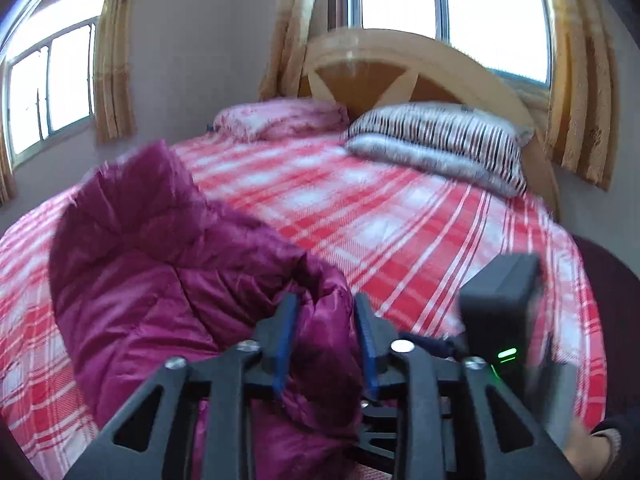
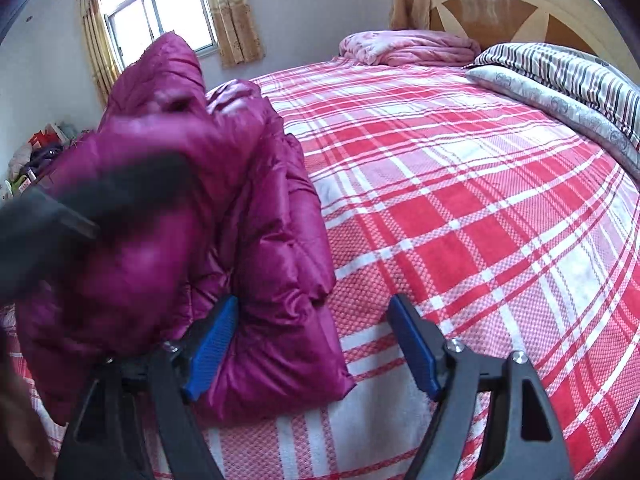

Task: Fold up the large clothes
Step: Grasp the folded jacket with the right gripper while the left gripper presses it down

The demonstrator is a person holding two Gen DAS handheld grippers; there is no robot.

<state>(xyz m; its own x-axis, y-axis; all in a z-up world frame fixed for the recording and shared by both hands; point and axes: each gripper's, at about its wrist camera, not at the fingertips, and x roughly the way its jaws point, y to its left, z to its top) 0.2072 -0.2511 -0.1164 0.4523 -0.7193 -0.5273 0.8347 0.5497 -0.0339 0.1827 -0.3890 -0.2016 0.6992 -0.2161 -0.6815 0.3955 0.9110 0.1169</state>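
Jacket, a magenta puffer, lies bunched on the red and white checked bed cover, filling the 9 o'clock side of my left view. My left gripper sits low at 6 o'clock, its 2 blue-padded fingers partly apart with a fold of the jacket lying between them; I see a gap on each side of the cloth, so I read them as released. In my right view the jacket lies from 9 o'clock down to 6 o'clock, its lower corner on the cover. My right gripper stands wide apart, the left finger just beside the jacket's edge, the other over bare cover; nothing is clamped. A blurred black part of the left gripper crosses that view at 9 o'clock. At 1 o'clock in my left view a striped pillow leans on the wooden headboard, with a folded pink blanket at 11 o'clock.
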